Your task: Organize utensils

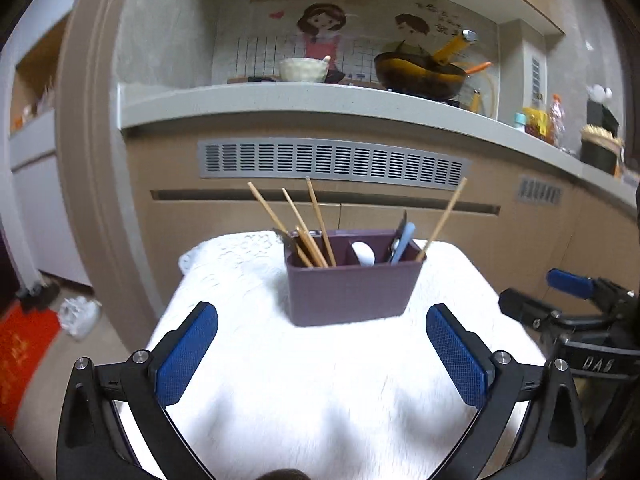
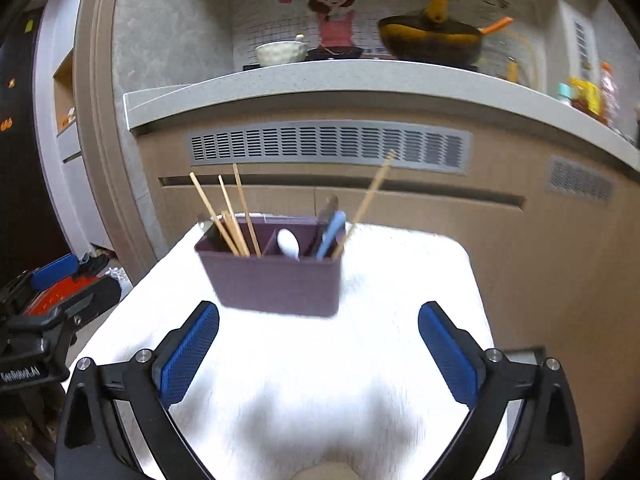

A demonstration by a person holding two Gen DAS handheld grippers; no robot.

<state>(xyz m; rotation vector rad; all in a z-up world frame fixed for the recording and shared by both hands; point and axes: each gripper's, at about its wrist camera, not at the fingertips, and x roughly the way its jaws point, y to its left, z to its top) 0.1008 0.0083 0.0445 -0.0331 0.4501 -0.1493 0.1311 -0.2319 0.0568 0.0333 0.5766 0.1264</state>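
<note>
A dark purple utensil holder (image 1: 352,280) (image 2: 276,276) with three compartments stands on a small table under a white cloth (image 1: 320,380) (image 2: 320,380). Several wooden chopsticks (image 1: 304,232) (image 2: 232,220) lean in its left compartment. A white spoon (image 1: 363,254) (image 2: 289,243) sits in the middle one. The right compartment holds a light blue handle (image 1: 402,242) (image 2: 332,234) and one chopstick (image 1: 444,220) (image 2: 366,204). My left gripper (image 1: 322,354) is open and empty, short of the holder. My right gripper (image 2: 318,350) is open and empty too.
Behind the table runs a kitchen counter (image 1: 280,100) (image 2: 320,76) with a bowl (image 1: 304,69), a wok (image 1: 420,74) and bottles (image 1: 544,120). Cabinet fronts with a grey vent (image 1: 332,158) stand just past the table. The right gripper's body (image 1: 580,312) shows at the right edge of the left wrist view.
</note>
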